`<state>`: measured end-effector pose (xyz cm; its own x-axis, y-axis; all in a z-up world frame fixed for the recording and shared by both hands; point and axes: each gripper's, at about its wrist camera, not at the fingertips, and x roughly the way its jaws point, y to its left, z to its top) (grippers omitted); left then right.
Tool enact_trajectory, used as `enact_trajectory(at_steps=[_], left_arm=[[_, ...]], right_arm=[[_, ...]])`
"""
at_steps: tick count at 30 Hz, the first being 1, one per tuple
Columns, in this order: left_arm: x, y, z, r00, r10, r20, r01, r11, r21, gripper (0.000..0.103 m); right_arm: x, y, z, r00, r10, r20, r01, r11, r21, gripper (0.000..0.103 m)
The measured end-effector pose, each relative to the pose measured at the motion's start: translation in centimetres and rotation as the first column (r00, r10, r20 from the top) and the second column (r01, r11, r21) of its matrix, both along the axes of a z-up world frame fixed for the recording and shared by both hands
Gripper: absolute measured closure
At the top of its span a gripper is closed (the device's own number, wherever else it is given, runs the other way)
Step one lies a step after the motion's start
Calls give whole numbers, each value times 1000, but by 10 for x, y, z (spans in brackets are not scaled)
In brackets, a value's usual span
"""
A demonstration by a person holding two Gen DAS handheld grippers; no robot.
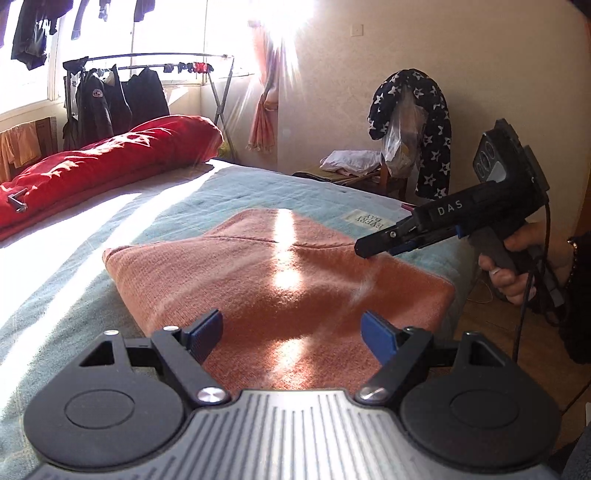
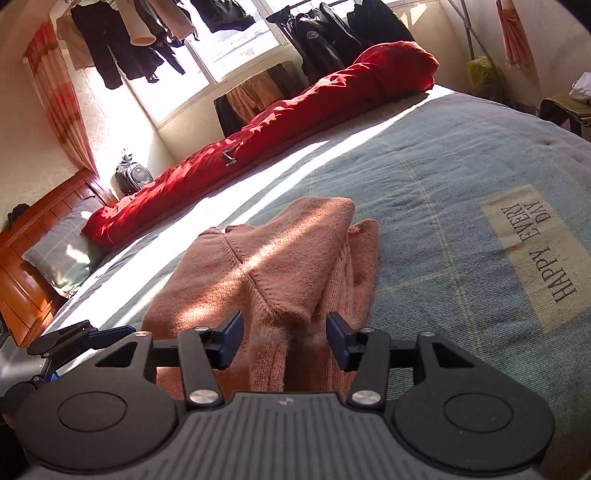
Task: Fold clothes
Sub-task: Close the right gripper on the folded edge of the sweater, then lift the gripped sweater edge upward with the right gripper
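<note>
Quilt (image 1: 103, 162): red, I see it at ten o'clock on the bed (image 1: 55, 280).
Left gripper (image 1: 291, 332): released, above my sweater.
Sweater (image 1: 258, 273): salmon, folded, centre of bed.
Right gripper (image 2: 285, 341): released, hovering at the sweater's three o'clock edge.

Both wrist views look low across one sweater (image 1: 273, 280)

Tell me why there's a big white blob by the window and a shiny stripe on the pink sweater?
In the left wrist view, sunlight through the window flares into white glare, washing out the curtain, and a bright stripe crosses the sweater. In the right wrist view, a sunlit band whitens the bedspread, and the fisheye lens makes the bed look curved.
</note>
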<state>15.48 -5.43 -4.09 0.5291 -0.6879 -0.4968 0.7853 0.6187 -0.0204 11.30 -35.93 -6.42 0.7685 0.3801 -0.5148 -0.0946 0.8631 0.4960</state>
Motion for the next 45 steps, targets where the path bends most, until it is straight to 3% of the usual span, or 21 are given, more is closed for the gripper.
enact_trajectory(at_steps=[3, 5, 11, 16, 19, 21, 24, 28, 31, 35, 41, 45], left_arm=[[19, -3, 1, 1000, 4, -13, -4, 1000, 0, 21], [30, -6, 3, 1000, 2, -26, -2, 1000, 5, 21], [71, -19, 17, 1000, -19, -18, 19, 1000, 9, 21], [124, -40, -21, 986, -16, -165, 26, 998, 56, 6], [129, -41, -8, 981, -39, -190, 48, 998, 46, 6], [136, -34, 0, 976, -41, -212, 41, 999, -6, 6], [154, -31, -10, 947, -5, -322, 11, 1000, 19, 6], [143, -25, 0, 952, 1, -307, 3, 1000, 12, 6], [128, -16, 10, 957, 37, -287, -38, 999, 2, 5], [104, -9, 12, 963, 114, -244, -98, 992, 79, 5], [75, -3, 15, 947, 241, -212, -214, 967, 140, 5], [66, 2, 17, 921, 311, -234, -286, 949, 133, 5]], right_arm=[[16, -1, -5, 1000, -4, -20, 5, 1000, 15, 53], [27, -2, -8, 999, -7, -33, 8, 1000, 25, 66], [30, -4, 4, 997, -15, -79, 15, 1000, -2, 71], [29, -6, -3, 993, -40, -114, 45, 998, 44, 69], [34, -8, 14, 995, -27, -93, 29, 999, 23, 67], [37, -8, 28, 997, -15, -75, 15, 1000, 0, 66], [44, -9, 49, 999, 9, -45, -11, 999, -36, 66], [84, 4, 85, 990, 140, -1, -139, 980, -140, 66], [127, 25, 101, 958, 285, -2, -278, 931, -238, 66], [189, 54, 103, 889, 454, -55, -448, 841, -303, 66], [266, 87, 69, 802, 573, -167, -596, 754, -276, 66], [293, 99, 39, 770, 601, -214, -638, 734, -234, 66]])
